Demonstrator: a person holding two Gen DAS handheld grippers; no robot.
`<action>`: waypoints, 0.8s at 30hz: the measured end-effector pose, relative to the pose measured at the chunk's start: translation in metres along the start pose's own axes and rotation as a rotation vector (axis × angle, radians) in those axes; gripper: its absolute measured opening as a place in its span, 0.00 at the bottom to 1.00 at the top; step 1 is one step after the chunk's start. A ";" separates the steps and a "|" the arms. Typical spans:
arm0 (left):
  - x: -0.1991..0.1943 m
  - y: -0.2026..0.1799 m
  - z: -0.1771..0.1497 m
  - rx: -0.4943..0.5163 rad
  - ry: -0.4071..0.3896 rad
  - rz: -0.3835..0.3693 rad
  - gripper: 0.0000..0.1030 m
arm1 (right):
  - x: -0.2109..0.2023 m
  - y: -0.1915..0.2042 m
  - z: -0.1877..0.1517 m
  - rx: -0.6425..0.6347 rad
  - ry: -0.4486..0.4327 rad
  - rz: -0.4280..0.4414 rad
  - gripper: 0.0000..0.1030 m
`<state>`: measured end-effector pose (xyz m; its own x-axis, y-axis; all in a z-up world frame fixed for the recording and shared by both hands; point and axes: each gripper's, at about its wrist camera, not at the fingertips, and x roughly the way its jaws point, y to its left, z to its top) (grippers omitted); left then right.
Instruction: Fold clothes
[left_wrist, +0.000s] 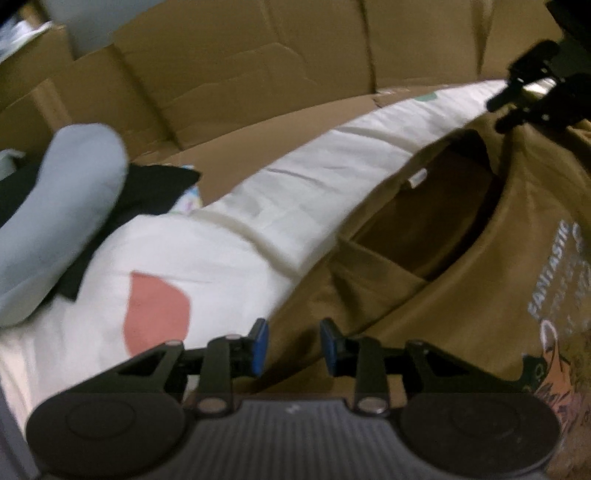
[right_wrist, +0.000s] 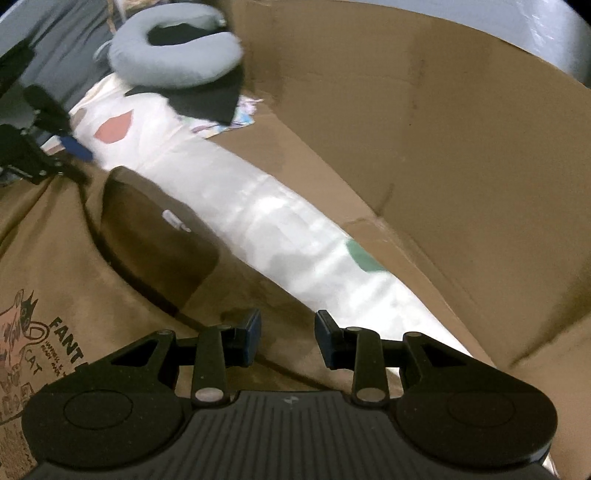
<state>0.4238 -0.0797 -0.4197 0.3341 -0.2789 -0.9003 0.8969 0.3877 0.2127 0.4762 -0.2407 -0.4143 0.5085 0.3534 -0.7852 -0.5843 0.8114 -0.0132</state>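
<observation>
Left wrist view, left gripper (left_wrist: 293, 345) apparently gaping over brown T-shirt (left_wrist: 461, 295), right gripper (right_wrist: 287, 338) likewise.

Tee (left_wrist: 461, 295) print cut off at edge, neck pillow (left_wrist: 55, 229) blurred – partly out of frame

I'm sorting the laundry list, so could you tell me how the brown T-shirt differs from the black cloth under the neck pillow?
The brown T-shirt carries a printed cat graphic; the black cloth looks plain. The T-shirt lies spread out uncovered, while the cloth sits under the grey neck pillow. Both rest on the white sheet.
</observation>
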 end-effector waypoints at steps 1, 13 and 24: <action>0.002 -0.001 0.002 0.014 0.003 -0.011 0.34 | 0.002 0.001 0.002 -0.013 0.001 0.010 0.38; 0.025 0.008 0.020 0.071 0.021 -0.145 0.34 | 0.034 0.008 0.018 -0.139 0.068 0.116 0.38; 0.039 -0.003 0.026 0.083 0.023 -0.201 0.14 | 0.050 0.022 0.024 -0.251 0.142 0.154 0.29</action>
<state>0.4415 -0.1148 -0.4457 0.1401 -0.3230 -0.9360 0.9660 0.2520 0.0576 0.5036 -0.1944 -0.4388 0.3192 0.3805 -0.8679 -0.7941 0.6072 -0.0259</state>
